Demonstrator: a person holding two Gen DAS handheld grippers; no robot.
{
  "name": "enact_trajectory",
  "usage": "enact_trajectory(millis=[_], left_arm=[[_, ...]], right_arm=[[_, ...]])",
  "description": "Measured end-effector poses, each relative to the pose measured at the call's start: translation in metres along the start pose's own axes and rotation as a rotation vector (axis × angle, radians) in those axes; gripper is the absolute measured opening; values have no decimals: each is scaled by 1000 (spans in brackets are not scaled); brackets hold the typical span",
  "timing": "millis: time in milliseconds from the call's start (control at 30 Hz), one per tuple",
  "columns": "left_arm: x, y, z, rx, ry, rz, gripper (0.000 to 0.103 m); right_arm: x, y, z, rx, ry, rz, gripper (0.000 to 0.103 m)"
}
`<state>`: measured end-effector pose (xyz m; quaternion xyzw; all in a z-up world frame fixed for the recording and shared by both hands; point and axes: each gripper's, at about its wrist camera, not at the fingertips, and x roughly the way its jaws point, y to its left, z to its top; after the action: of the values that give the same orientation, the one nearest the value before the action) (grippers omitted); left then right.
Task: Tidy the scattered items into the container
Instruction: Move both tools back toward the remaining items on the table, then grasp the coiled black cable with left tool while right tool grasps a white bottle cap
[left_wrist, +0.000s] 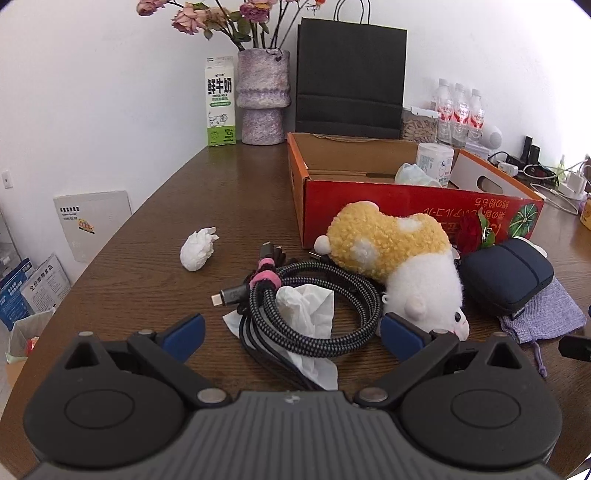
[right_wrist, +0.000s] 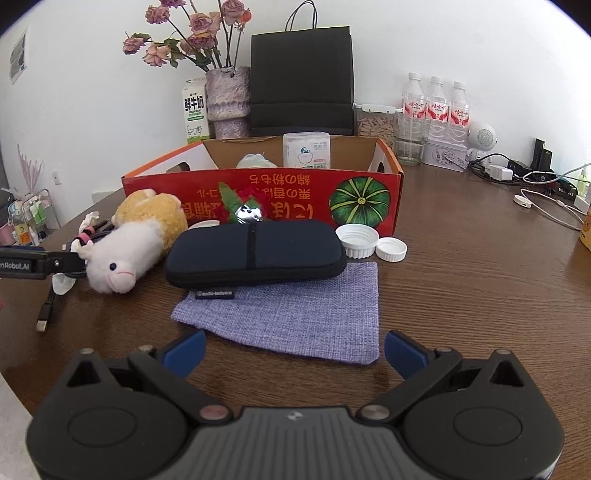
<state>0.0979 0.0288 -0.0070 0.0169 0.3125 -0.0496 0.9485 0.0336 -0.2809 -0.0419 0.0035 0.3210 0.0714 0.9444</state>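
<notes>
Both tools, left tool (left_wrist: 291, 334) and right tool (right_wrist: 294, 350), hang wide and empty, the left framing the coiled braided cable (left_wrist: 314, 295) for a likely pick, while scattered items crowd just before the red cardboard box (right_wrist: 273, 195), whose open top offers room beyond its near wall.

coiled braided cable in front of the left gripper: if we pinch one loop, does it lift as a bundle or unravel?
The braided cable probably lifts mostly together, since a pink tie binds the coil. Its free connector ends likely dangle. The crumpled tissue tucked through the loops may ride along or drop.
</notes>
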Motion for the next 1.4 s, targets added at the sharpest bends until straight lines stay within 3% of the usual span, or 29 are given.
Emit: enact_trajectory(millis=[400, 633, 767, 1133, 1400], left_arm=[[37, -6, 18, 103, 101, -72, 103], [55, -4, 24, 108, 143, -85, 103], [51, 2, 25, 65, 111, -97, 92], [21, 2, 24, 55, -5, -62, 89], [-3, 17, 26, -23, -79, -47, 89]], right_arm=[[4, -11, 7, 24, -5, -27, 103], [7, -11, 8, 22, 4, -26, 103], [7, -15, 8, 29, 5, -32, 103], [6, -13, 9, 23, 3, -22, 103], [4, -2, 24, -10, -28, 0, 103]])
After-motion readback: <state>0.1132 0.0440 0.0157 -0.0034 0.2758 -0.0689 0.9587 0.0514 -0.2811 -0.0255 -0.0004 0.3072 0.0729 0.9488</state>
